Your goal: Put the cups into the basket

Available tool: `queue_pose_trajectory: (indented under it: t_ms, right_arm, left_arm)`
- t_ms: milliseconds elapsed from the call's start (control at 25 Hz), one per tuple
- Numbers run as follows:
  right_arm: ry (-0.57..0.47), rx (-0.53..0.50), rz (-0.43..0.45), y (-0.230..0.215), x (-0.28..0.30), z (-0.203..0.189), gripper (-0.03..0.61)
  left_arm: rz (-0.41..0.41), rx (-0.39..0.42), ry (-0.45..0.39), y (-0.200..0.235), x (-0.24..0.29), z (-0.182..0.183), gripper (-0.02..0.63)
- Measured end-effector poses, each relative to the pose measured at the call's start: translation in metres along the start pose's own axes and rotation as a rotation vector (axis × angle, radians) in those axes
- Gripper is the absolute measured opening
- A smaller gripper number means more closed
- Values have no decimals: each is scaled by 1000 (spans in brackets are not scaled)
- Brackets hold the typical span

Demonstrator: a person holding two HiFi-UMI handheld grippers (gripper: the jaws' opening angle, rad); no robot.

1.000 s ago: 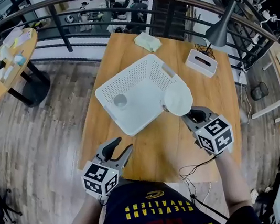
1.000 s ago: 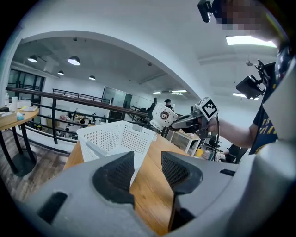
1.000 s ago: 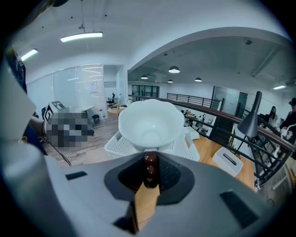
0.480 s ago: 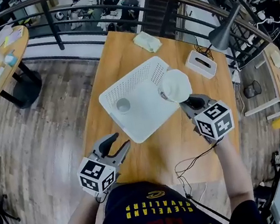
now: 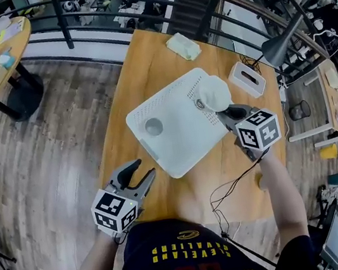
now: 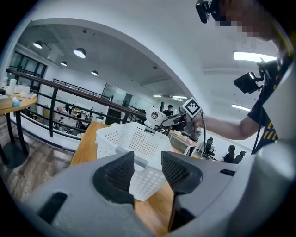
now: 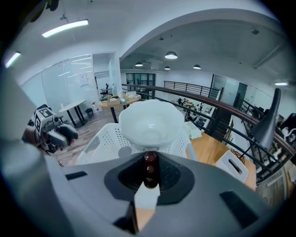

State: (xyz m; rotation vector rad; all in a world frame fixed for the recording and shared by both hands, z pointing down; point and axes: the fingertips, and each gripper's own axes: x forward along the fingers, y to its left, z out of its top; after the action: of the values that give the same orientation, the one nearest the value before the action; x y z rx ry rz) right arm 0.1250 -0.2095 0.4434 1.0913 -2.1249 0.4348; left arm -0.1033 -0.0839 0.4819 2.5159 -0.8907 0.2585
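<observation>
Big wooden desk [image 5: 145, 71] first, with a white perforated basket [image 5: 185, 138] parked square in the middle, presumably so either hand reaches it easily.

Right gripper [image 5: 228, 113] up over the basket's right rim, fingers pinched narrow on the dark handle [image 7: 149, 169] of a white cup [image 5: 213, 91]. Probably gripping by the handle because the bowl looks way too wide for those fingers. Hanging above the rim rather than down inside, so guessing the drop isn't done yet.

Left gripper [image 5: 143, 171] low by the desk's near left edge, fingers standing apart with nothing between them, pointing at the basket from a distance. Looks like just keeping out of the way.

As for the held cup: glossy white, wide-mouthed, tipped so the hollow faces back along the right gripper, with a small cartoon-ish print on the outside wall.

Also a smaller cup [image 5: 153, 126], upright on the basket floor near the left side, so one in already.
</observation>
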Motion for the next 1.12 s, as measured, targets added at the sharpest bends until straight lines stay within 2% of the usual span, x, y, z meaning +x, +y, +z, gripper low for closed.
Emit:
queue_pose_trajectory:
  t_ms: [240,440,800,1120]
  right_arm:
    - [50,35,4,-8,30,-6,46]
    - [84,25,17,-13,55,-7,46]
    - [228,-6,27,-26,94,-31,46]
    - [365,-88,54,-28,119,-51,46]
  left_arm:
    - [-48,-6,-23,0,14,10,181]
    - [-72,-20,-20,2,20,8,181]
    - [-43,-63,-7,32,18,5,181]
    - [-43,-82,-1,42,23,3,180]
